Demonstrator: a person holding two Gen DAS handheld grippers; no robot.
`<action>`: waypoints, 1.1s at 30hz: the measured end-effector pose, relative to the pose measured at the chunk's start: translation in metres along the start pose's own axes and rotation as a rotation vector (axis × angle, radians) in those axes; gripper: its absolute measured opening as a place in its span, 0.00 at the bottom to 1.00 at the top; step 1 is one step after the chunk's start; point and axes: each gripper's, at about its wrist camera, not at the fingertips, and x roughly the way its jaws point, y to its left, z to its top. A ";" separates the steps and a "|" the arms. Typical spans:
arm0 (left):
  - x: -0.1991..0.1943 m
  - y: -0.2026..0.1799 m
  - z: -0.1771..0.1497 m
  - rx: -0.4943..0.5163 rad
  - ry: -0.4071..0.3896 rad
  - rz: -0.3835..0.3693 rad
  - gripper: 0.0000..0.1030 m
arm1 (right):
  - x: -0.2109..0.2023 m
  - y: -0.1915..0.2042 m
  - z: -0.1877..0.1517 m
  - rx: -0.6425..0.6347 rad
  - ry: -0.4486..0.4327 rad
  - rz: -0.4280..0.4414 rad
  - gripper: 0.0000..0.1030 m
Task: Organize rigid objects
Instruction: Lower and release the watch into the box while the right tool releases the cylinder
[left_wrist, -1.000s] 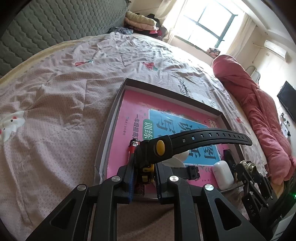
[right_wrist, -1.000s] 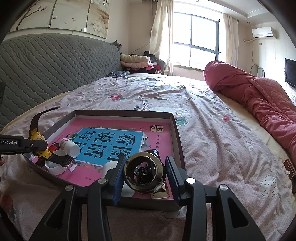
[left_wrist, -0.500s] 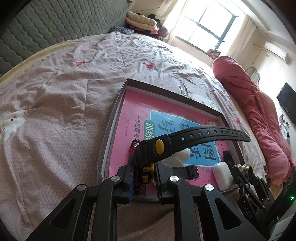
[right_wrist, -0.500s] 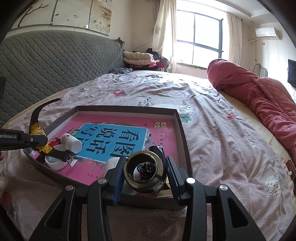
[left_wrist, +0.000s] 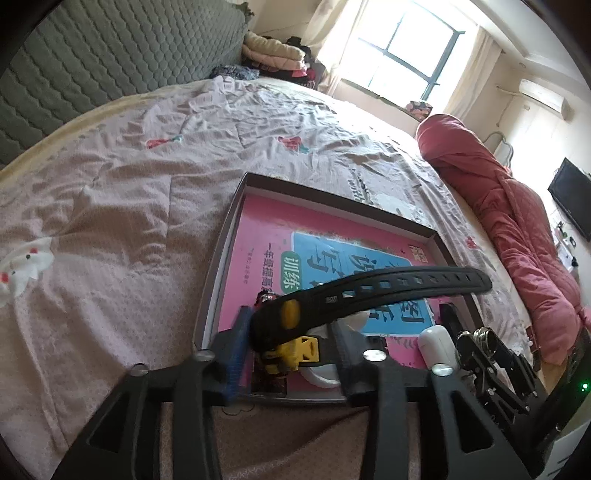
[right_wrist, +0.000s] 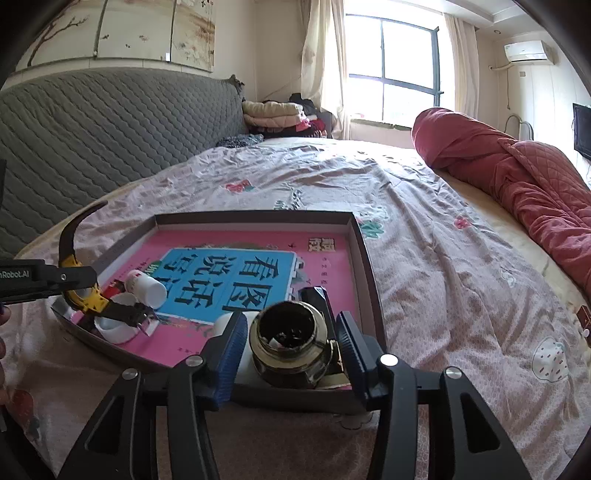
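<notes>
A shallow brown tray (left_wrist: 332, 194) with a pink and blue book cover inside lies on the bed. My left gripper (left_wrist: 290, 338) has opened at the tray's near left corner; the black and yellow watch (left_wrist: 369, 291) sits between its jaws, strap pointing right. My right gripper (right_wrist: 290, 341) has opened too, jaws apart on either side of a brass-coloured round object (right_wrist: 290, 343) standing at the tray's near edge (right_wrist: 364, 251). The left gripper and watch (right_wrist: 83, 291) also show in the right wrist view.
In the tray are a small white bottle (right_wrist: 146, 290), a white bowl (right_wrist: 114, 328), a white case (left_wrist: 437, 349) and a black item (right_wrist: 314, 297). A rolled red quilt (right_wrist: 517, 177) lies on the right. A grey headboard (right_wrist: 110, 133) stands on the left.
Both grippers' jaws have spread apart. The watch and the brass object stay between them, low over the tray's near edge. The right gripper has dropped slightly.
</notes>
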 end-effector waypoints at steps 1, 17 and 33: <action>-0.001 -0.001 0.000 0.006 -0.007 0.003 0.49 | -0.001 0.000 0.001 0.001 -0.005 0.001 0.50; -0.030 -0.004 0.002 0.079 -0.077 0.075 0.73 | -0.014 -0.003 0.004 0.023 -0.056 -0.012 0.52; -0.077 0.008 0.012 0.074 -0.177 0.120 0.74 | -0.046 0.009 0.005 0.008 -0.109 -0.032 0.52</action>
